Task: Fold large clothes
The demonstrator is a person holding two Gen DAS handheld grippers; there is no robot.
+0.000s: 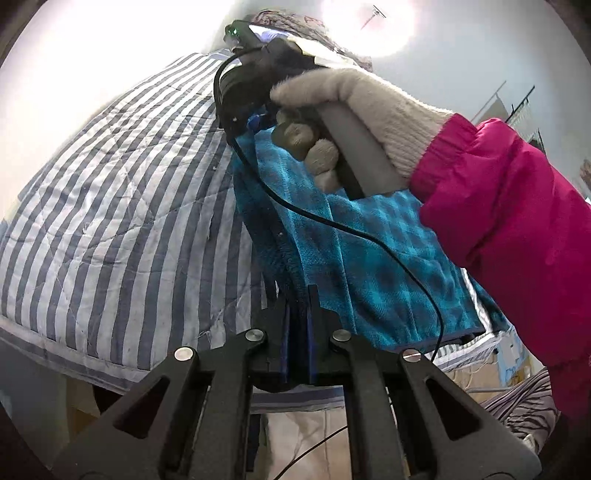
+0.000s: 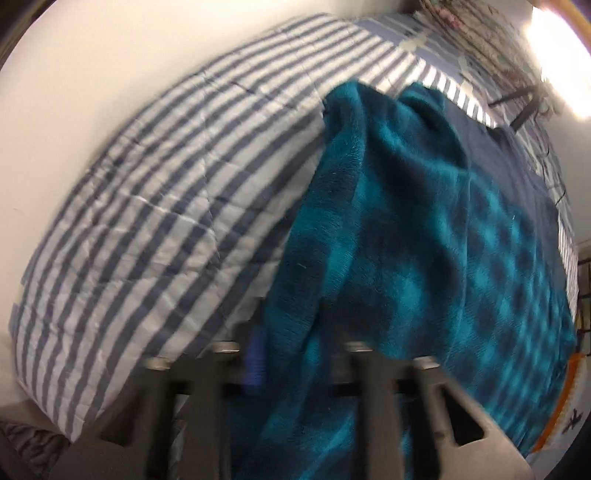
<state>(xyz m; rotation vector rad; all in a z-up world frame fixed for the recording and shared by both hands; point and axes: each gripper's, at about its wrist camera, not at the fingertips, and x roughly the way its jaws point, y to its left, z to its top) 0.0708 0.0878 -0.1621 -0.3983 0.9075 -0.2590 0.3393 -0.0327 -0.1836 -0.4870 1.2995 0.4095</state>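
Note:
A teal and dark-blue checked fleece garment (image 1: 369,258) hangs in front of a bed covered by a blue-and-white striped quilt (image 1: 110,221). My left gripper (image 1: 297,302) is shut on the garment's dark lower edge. Above it, a hand in a white glove (image 1: 369,107) with a pink sleeve (image 1: 498,221) holds my right gripper (image 1: 253,123), which pinches the garment's top. In the blurred right wrist view the garment (image 2: 424,240) spreads over the quilt (image 2: 147,221). A fold of it is clamped in the right gripper (image 2: 291,321) and drapes over its fingers.
A black cable (image 1: 332,221) loops from the right gripper down across the garment. Patterned bedding (image 1: 288,18) lies at the far end of the bed under a bright ceiling lamp (image 1: 369,22). Beyond the bed's edge lie striped cloth (image 1: 524,406) and other items.

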